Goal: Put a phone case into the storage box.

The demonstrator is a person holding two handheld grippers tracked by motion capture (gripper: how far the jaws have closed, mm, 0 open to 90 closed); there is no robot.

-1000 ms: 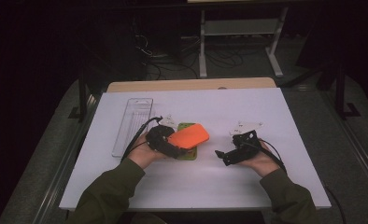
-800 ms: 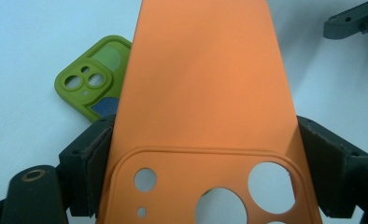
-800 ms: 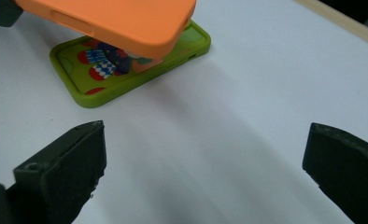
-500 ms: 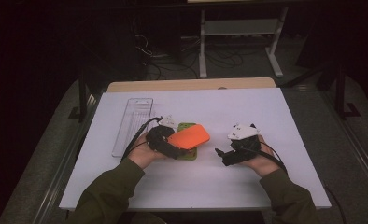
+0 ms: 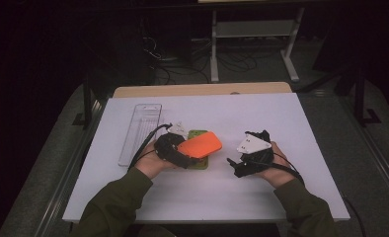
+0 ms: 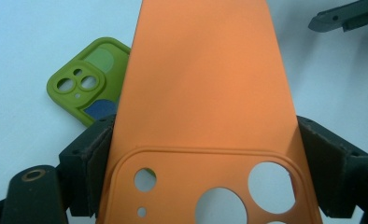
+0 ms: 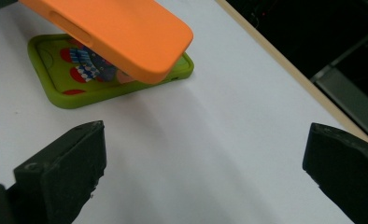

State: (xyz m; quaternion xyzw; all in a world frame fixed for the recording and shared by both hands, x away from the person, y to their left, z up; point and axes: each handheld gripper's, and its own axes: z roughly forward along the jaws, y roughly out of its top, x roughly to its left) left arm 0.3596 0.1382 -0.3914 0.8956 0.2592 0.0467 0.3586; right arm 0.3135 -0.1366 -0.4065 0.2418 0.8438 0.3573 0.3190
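- Left tongs (image 5: 182,153) pinch the orange case (image 5: 200,145) across its width, at the camera-cutout end; in the left gripper view both pads press its long edges.
- Orange case is held clear of the desk (image 5: 281,197), tilted, its free end hanging over the green case (image 5: 198,163).
- Green case lies flat on the desk, open side up by the right gripper view, a patterned insert showing inside; the orange one shades part of it.
- Right tongs (image 7: 205,177) spread wide, nothing between them, just beside the two cases and pointed at them.
- Clear tray (image 5: 140,132) sits at the left of the desk, well apart from the work.
- Handling, as a guess: orange case is light, thin, matte, likely rubbery, so it should bend under a hard squeeze and grip well without slipping. Not fragile.
- Best hold looks to be the side walls, near a corner where the shell is stiffest; the free end is open for the right tongs.
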